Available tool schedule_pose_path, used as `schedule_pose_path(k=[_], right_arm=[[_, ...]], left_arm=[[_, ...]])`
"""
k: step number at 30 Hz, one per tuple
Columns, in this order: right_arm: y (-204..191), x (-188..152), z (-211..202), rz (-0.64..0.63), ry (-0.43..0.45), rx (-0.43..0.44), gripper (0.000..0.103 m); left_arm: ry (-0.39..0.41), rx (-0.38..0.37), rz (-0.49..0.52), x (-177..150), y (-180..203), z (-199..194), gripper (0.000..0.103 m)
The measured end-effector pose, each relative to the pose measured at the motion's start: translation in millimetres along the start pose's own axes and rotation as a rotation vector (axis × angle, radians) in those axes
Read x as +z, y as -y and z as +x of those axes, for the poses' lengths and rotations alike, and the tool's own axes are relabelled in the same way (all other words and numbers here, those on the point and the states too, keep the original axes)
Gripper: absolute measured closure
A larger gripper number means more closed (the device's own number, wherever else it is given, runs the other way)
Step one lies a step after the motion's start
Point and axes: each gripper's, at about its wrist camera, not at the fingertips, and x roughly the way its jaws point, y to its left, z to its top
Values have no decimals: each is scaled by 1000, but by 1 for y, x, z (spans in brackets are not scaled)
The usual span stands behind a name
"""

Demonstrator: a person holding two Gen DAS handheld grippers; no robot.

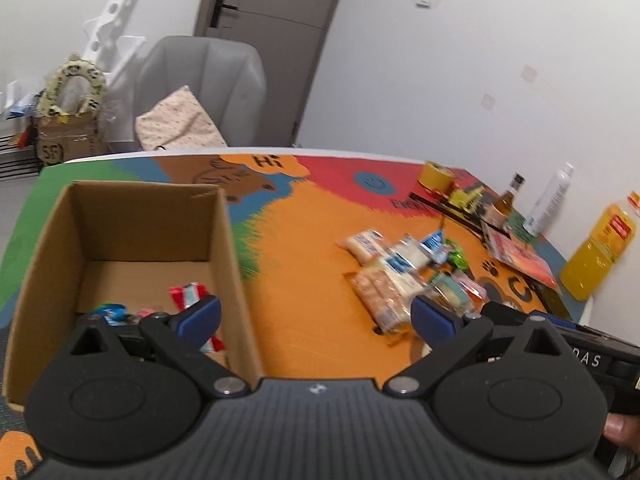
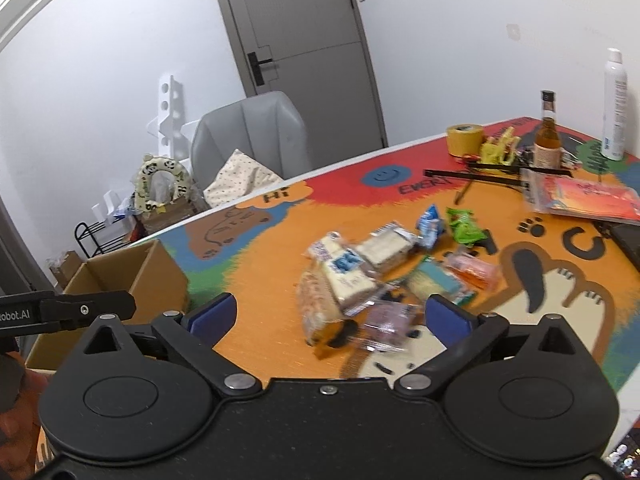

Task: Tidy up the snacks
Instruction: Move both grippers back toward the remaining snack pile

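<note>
Several blurred snack packets (image 2: 360, 276) heaped on table; both jaws apart, empty.

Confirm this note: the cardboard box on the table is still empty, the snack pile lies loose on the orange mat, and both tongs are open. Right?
Not quite. The cardboard box is not empty: the left wrist view shows a few wrapped snacks on its floor. The rest holds: the snack pile lies loose on the orange mat, and the left tongs and right tongs are open.
</note>
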Motion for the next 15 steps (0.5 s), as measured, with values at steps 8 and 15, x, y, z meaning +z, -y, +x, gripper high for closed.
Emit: schedule_pose_path(k=[8,15], right_arm=[[26,-2,-5,1,-45,-26,0],[45,-6,0,24,-77,-27,0]], left_arm=[[-49,-35,26,-2,22,11,2],[-79,-63,50,-2,43,25,3]])
